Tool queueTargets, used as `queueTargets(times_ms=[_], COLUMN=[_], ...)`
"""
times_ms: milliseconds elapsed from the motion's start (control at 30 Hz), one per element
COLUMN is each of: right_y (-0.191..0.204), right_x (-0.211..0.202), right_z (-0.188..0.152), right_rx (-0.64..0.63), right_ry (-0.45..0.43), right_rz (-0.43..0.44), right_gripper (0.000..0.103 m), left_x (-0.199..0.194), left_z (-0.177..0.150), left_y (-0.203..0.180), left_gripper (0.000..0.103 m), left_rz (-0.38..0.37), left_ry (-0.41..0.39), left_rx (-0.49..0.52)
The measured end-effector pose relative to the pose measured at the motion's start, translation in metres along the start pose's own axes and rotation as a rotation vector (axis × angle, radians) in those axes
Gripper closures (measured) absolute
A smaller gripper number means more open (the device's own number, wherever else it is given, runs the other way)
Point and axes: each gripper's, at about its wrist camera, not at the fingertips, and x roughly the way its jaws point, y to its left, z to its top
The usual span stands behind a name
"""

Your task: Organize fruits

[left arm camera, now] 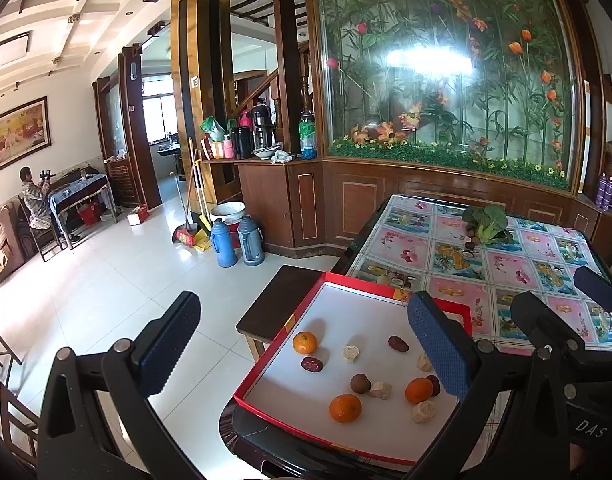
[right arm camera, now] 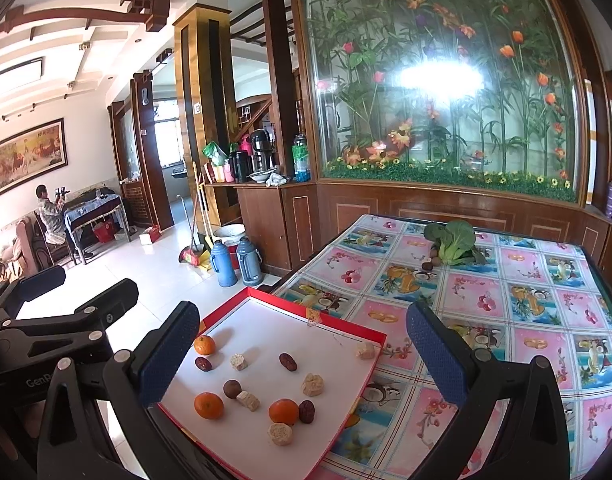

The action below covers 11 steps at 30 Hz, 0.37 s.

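Observation:
A red-rimmed white tray [left arm camera: 370,312] [right arm camera: 273,312] lies on the near left corner of the table. It holds three oranges [left arm camera: 345,408] [right arm camera: 208,405], dark red dates [left arm camera: 398,343] [right arm camera: 287,361], a brown round fruit [left arm camera: 360,383] [right arm camera: 231,388] and several beige pieces [left arm camera: 350,353] [right arm camera: 312,384]. My left gripper [left arm camera: 306,350] is open and empty, above the tray's left side. My right gripper [right arm camera: 301,356] is open and empty, above the tray. The right gripper shows in the left wrist view [left arm camera: 554,304], and the left gripper in the right wrist view [right arm camera: 81,292].
The table has a flowery cloth [right arm camera: 506,304] [left arm camera: 466,264]. A leafy green vegetable [left arm camera: 486,222] [right arm camera: 452,242] with small brown fruits beside it lies at the far side. A dark stool [left arm camera: 277,304] stands left of the table. Thermos flasks [left arm camera: 235,240] stand on the floor.

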Motion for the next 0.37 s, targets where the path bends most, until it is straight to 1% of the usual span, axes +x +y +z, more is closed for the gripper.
queueTargets(times_ms=[367], right_y=[-0.0012], right_x=[0.0033], right_z=[0.0002], right_rx=[0.014], right_ry=[0.007], right_rz=[0.002], right_gripper=[0.0], left_x=[0.0014], left_z=[0.0032], left_y=[-0.0031], left_gripper=[0.0], left_rz=[-0.009], left_ry=[-0.001], left_rx=[-0.004])
